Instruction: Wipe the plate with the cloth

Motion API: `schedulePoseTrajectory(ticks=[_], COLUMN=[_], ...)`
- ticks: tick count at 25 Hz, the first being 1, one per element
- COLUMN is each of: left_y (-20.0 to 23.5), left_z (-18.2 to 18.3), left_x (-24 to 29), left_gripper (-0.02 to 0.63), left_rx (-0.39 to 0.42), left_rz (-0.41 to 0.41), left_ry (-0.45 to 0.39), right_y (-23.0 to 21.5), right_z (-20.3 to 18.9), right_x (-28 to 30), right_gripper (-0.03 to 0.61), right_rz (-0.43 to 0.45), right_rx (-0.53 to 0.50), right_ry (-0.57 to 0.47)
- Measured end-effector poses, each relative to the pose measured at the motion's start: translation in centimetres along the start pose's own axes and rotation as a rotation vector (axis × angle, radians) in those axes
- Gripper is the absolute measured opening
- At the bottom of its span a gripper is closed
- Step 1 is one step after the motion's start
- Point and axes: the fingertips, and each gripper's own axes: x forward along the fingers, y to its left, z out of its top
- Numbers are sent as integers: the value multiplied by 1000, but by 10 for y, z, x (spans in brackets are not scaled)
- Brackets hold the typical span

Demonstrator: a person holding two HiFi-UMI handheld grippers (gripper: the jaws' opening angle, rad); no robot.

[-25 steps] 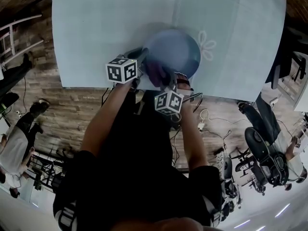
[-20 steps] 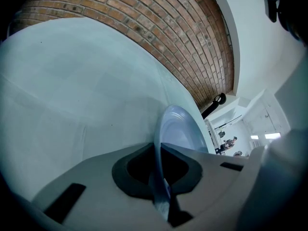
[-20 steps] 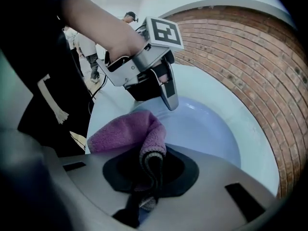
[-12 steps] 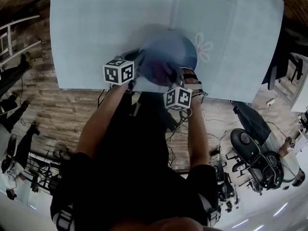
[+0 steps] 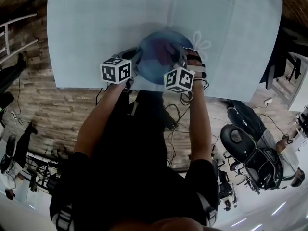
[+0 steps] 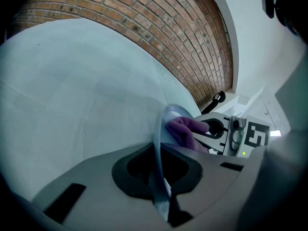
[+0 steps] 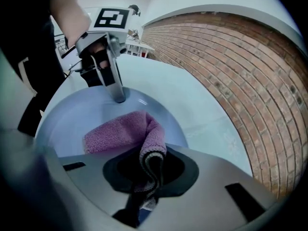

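Mid-wipe, I had left gripper pinching the plate rim, right gripper clamping cloth on it; next probably calls for sweeping across.

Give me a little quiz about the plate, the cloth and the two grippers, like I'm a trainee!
1. True or false: the left hand-held gripper is shut on the rim of the plate.
2. What colour is the cloth? A green, B purple, C yellow.
3. Fill in: the right hand-held gripper is pinching the ___.

Key: 1 true. 2 B. 3 cloth.
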Motion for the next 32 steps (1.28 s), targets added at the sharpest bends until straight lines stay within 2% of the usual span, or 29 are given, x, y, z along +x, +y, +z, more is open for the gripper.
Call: schedulePoseTrajectory(ticks=[8,15,27,32], left_y=[-1,-4,1,0], left_z=[3,2,1,1], left_x=[1,1,4,2], left_gripper=[46,46,46,46], left_rx=[-1,-9,-12,-13], left_rz=[3,5,6,5], left_ry=[-3,-15,-12,-14], right_y=[-34,-34,22,61], right_z=[-18,-51,-79,-64], right_x=[3,-17,-47,-57], right_gripper=[69,69,69,69], right_rz=[-121,-178,-138,-58], right_rx=[87,140,245,324], right_ry=[95,183,283,271])
